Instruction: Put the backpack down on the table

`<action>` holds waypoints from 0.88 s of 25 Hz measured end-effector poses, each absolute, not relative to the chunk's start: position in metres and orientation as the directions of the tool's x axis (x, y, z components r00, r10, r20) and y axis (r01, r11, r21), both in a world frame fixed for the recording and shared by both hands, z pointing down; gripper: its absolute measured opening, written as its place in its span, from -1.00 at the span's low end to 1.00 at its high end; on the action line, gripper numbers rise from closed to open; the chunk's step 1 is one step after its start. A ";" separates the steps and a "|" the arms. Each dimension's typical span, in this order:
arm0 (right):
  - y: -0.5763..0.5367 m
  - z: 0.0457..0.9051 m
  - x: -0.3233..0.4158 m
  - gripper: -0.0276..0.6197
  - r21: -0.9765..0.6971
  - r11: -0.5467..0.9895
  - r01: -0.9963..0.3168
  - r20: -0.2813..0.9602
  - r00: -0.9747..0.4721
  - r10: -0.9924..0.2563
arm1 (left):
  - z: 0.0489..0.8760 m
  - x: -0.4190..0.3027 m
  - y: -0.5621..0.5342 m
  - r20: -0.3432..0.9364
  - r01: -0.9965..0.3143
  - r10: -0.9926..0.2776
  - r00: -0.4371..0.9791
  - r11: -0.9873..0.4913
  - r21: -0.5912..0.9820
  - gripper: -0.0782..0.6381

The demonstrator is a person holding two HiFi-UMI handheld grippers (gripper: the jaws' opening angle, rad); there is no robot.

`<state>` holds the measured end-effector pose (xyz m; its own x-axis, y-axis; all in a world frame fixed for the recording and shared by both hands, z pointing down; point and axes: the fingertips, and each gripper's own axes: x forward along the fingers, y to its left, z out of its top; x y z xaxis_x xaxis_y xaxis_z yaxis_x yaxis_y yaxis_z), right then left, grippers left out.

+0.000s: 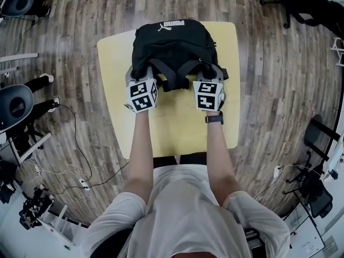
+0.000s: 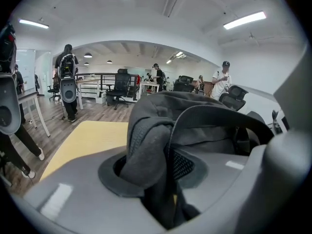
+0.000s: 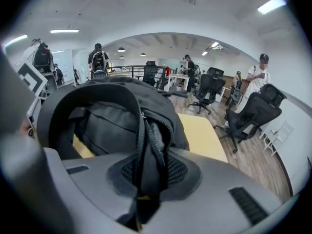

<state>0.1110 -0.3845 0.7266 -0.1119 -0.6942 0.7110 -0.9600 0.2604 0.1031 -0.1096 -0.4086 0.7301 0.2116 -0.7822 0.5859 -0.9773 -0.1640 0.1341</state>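
Note:
A black backpack [image 1: 173, 46] with a white logo lies over the far half of the yellow table [image 1: 177, 122]. My left gripper [image 1: 144, 78] is shut on a thick fold of the bag's fabric [image 2: 148, 150] at its near left corner. My right gripper [image 1: 207, 75] is shut on the zippered edge [image 3: 148, 150] at the near right corner. The shoulder straps [image 1: 171, 75] hang between the two grippers. In both gripper views the bag [image 2: 195, 126] bulges just beyond the jaws, with the tabletop [image 3: 202, 135] behind it. Whether the bag's underside rests on the table is hidden.
Office chairs [image 1: 16, 104] stand to the left and right [image 1: 317, 138] of the table on the wooden floor, with cables [image 1: 70, 171] on the floor at the near left. People [image 3: 256, 82] and more chairs [image 2: 119, 89] fill the room beyond.

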 end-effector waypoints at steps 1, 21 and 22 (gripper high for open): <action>-0.385 0.726 0.111 -0.81 0.123 0.265 -0.956 0.710 -0.102 -0.697 | 0.731 -0.110 -0.409 0.587 -0.979 -0.783 0.206 -0.160 0.129 -0.40; -0.366 0.678 0.134 -0.31 0.009 0.249 -0.969 0.691 -0.174 -0.701 | 0.710 -0.140 -0.393 0.596 -0.946 -0.739 0.313 -0.189 0.262 0.02; -0.361 0.675 0.135 -0.25 0.009 0.248 -0.969 0.692 -0.173 -0.701 | 0.704 -0.142 -0.390 0.586 -0.944 -0.745 0.318 -0.186 0.274 0.05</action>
